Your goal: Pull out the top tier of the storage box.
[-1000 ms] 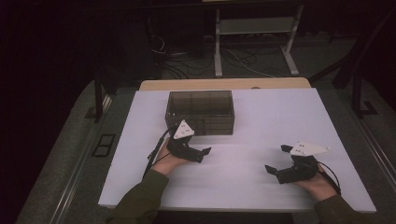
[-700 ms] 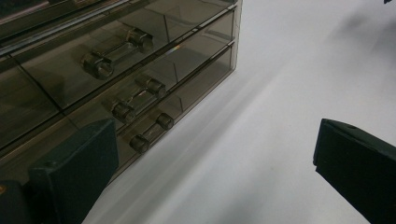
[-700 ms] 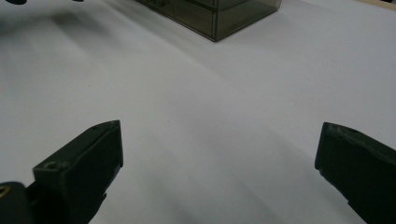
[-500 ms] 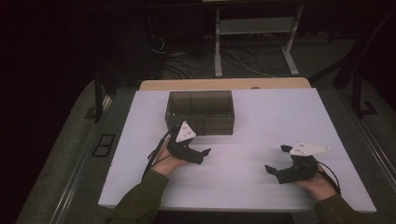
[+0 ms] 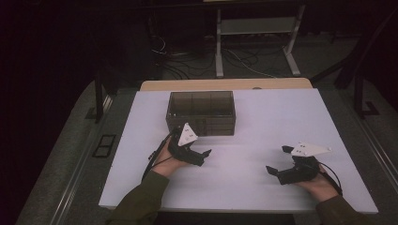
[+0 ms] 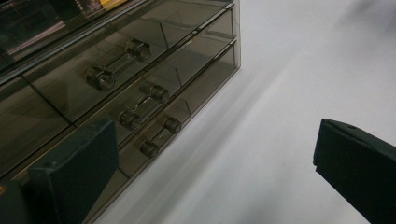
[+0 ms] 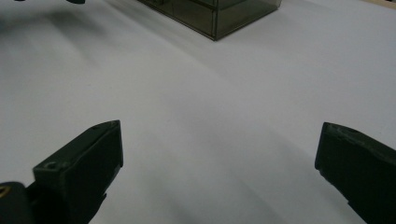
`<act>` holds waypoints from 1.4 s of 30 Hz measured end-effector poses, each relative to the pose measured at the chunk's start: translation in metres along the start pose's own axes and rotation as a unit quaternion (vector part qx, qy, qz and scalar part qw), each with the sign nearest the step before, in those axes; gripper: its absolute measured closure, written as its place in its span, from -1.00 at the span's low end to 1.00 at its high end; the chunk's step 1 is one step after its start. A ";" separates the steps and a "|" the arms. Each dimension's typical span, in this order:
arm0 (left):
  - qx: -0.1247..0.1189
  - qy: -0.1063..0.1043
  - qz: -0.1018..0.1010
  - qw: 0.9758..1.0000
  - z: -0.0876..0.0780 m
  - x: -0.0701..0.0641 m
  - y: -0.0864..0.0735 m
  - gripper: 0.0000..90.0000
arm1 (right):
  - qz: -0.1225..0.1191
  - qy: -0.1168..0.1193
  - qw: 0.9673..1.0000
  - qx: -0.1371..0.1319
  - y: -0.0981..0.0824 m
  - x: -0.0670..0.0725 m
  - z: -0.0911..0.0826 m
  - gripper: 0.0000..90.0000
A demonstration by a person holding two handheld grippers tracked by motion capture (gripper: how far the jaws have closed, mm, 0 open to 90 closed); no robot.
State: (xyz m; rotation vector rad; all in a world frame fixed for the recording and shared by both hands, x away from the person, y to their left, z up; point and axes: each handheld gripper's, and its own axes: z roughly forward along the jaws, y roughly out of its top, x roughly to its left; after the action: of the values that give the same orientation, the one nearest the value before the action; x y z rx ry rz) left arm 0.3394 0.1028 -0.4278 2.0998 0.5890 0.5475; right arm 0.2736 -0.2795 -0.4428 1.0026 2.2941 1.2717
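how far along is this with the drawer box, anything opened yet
Nothing looks done: the three drawers of the smoky clear drawer box sit shut, their bar handles untouched. In hand: the left tongs are open just in front of the box, with nothing between the jaws. The right tongs hang open over bare white table. Probably left: grip a handle and pull.

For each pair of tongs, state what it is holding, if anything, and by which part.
Nothing is held. The left tongs stand open beside the smoky drawer box, touching no handle; the right tongs stand open over the bare white table.

Drawer box [image 5: 201,112] on table [image 5: 263,117], behind both claws.
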 end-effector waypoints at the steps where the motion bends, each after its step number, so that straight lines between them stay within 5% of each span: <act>1: 0.000 0.003 0.003 1.000 0.000 0.000 0.000 -1.00 | 0.000 0.000 1.000 0.000 0.000 0.000 0.000 -0.99; 32: 0.013 0.047 0.076 0.996 -0.002 -0.006 0.001 -1.00 | 0.000 0.000 1.000 0.000 0.000 0.000 0.001 -0.99; 42: 0.020 0.061 0.106 0.992 -0.002 -0.008 0.001 -1.00 | 0.001 0.000 1.000 0.000 0.000 0.000 0.000 -0.99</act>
State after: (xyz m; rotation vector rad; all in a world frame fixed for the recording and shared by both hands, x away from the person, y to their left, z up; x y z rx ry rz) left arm 0.3324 0.0986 -0.4275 2.1917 0.4513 0.7943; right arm 0.2737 -0.2790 -0.4430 1.0036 2.2943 1.2729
